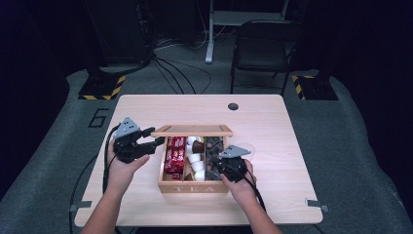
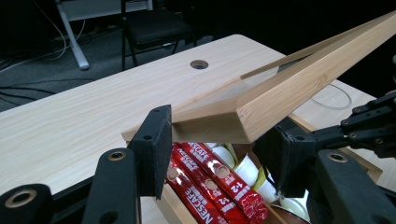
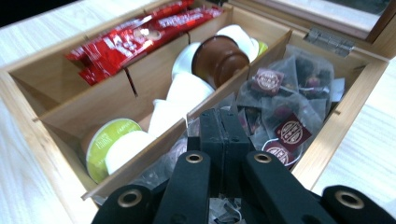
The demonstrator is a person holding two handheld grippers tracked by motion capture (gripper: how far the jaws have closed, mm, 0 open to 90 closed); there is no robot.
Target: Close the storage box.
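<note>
Near the middle of the table [image 1: 272, 117], toward the person's edge, sits a wooden tea box [image 1: 193, 186] with 3 compartments, its lid [image 2: 299, 88] propped up. The left gripper [image 1: 148, 144] pinches the lid's front left corner between its pads, and that pinch looks like all that keeps the lid raised. The right gripper [image 3: 224, 140] reaches into the right-hand compartment with its jaws pressed together over the mesh tea bags [image 3: 292, 100]; whether a bag or its string is caught between them I cannot tell, since the pads hide the contact. The grip on the lid is small and set at a corner, so a slight twist of the left hand could let the wood slip, and the lid would likely drop onto the right gripper working below. If the right gripper lifts with just a string or a tag, the bag may swing, snag a neighbour, or drag several bags out over the divider. The coffee capsules [image 3: 219, 56] in the middle compartment and the red Nescafe sticks [image 2: 210, 182] on the left lie close enough to be knocked.
</note>
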